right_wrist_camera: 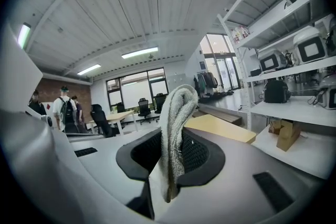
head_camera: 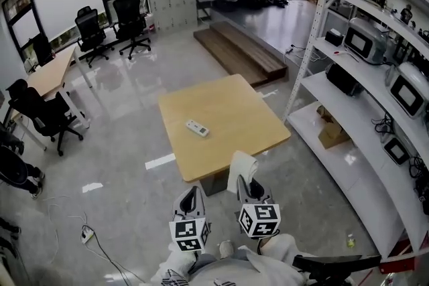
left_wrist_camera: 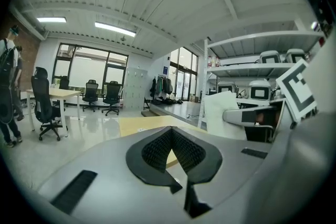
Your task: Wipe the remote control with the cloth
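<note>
The square wooden desk is standing alone on the glossy grey floor. Open floor is running along its left edge and its near edge.

The remote control is lying flat on the desk, left of the desk's middle and well in from every edge. Bare desktop is showing all round it.

The left gripper is hovering off the desk's near corner, apart from the desk, its fingers pressed together and empty. The right gripper is hovering just beside it at the desk's near edge. Its fingers are clamping the cloth, which is rising from them as an upright fold.

A white shelving unit is running along the desk's right side, one post standing close to the desk's right corner and narrowing the passage there. A low wooden platform is lying just beyond the desk's far corner. A second desk and office chairs are standing well apart to the desk's left. A power strip with its cable is lying on the floor off the desk's near-left side. People are standing well apart from the desk.
</note>
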### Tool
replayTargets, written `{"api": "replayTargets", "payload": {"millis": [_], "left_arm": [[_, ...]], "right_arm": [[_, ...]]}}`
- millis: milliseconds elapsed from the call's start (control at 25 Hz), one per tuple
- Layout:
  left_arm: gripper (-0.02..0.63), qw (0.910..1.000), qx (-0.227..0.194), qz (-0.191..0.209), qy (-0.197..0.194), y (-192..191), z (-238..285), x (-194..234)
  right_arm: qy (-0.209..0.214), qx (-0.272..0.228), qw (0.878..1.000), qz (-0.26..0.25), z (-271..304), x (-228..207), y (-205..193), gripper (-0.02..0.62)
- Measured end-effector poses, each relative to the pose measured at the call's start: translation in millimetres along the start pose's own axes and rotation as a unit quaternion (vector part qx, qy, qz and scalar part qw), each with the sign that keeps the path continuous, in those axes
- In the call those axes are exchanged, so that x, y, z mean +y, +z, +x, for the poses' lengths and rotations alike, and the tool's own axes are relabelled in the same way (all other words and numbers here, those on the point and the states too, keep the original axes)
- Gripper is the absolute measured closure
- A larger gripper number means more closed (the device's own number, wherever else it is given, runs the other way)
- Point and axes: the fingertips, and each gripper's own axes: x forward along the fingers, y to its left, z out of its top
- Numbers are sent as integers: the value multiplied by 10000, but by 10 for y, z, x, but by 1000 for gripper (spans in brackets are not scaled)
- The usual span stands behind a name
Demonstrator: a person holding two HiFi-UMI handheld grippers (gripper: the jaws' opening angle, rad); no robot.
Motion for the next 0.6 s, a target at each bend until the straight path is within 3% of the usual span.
{"api": "replayTargets", "payload": {"millis": [600], "left_arm": [[604, 9998, 114, -34, 182, 65, 661, 290]], "right_arm": [[29, 170, 9997, 148, 732, -199, -12, 506]]}}
